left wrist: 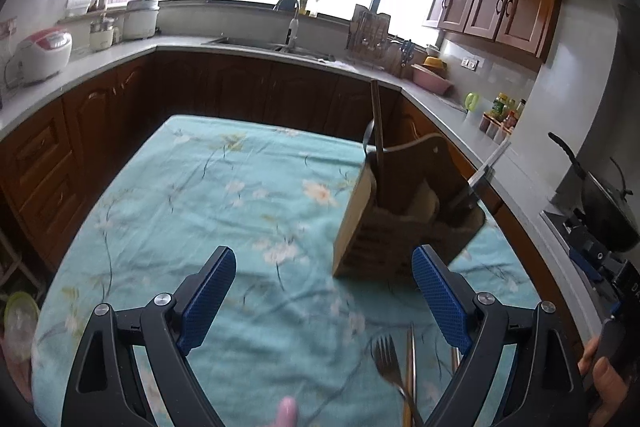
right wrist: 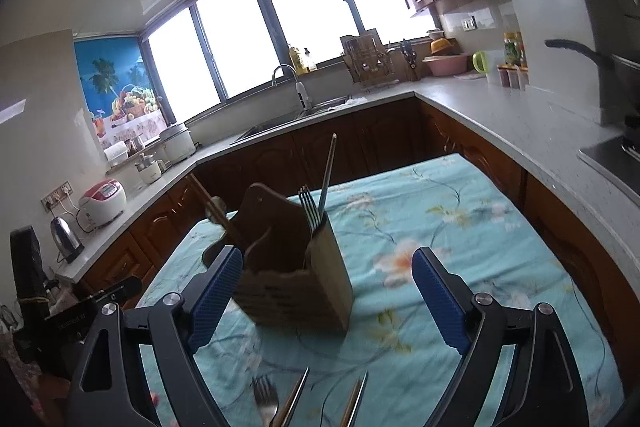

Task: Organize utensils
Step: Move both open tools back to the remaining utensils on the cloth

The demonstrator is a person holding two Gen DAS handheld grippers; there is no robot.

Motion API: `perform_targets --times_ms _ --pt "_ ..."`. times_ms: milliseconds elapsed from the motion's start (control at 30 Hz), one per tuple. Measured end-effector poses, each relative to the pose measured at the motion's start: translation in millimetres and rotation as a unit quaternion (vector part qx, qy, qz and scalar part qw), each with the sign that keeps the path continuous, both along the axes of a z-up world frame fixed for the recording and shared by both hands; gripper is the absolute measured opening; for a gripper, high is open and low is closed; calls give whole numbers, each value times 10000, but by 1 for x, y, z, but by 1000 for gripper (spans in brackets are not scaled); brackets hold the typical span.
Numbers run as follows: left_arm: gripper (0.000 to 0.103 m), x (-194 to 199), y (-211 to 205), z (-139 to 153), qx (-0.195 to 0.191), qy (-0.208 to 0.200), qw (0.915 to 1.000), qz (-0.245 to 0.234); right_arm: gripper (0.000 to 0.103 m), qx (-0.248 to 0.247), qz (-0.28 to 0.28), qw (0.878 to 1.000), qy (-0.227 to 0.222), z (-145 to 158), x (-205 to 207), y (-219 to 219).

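Note:
A wooden utensil holder [left wrist: 372,231] [right wrist: 296,287] stands on the table with the teal flowered cloth [left wrist: 208,195] [right wrist: 460,227]. A fork [right wrist: 310,207] and a chopstick [right wrist: 327,173] stick up from it; a dark chopstick [left wrist: 377,131] shows in the left wrist view. My left gripper [left wrist: 324,271] is open with nothing between its blue pads, the holder just ahead to the right. My right gripper [right wrist: 328,273] is open too, the holder ahead between its fingers, untouched. A loose fork [left wrist: 390,367] [right wrist: 266,399] and chopsticks [left wrist: 411,367] [right wrist: 356,403] lie on the cloth near me.
Wooden cabinets and a grey counter [left wrist: 80,67] [right wrist: 500,115] wrap around the table. A sink with a tap [left wrist: 290,23], a dish rack [right wrist: 368,63], rice cookers [left wrist: 42,53] and a pan [left wrist: 600,195] stand on it. A hand [left wrist: 604,379] holds the other gripper at right.

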State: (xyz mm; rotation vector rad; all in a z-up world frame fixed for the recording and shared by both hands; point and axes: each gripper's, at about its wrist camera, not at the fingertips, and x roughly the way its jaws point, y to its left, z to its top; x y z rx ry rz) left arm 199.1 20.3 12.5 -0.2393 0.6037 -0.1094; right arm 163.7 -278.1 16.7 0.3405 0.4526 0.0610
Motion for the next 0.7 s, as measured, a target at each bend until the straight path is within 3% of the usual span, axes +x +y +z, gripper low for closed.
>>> perform_targets --times_ms 367,700 --pt "90 -57 0 -9 -41 310 9995 7 89 187 -102 9995 235 -21 -50 -3" --pt "90 -76 -7 -26 -51 582 9983 -44 89 308 -340 9968 654 -51 -80 -7"
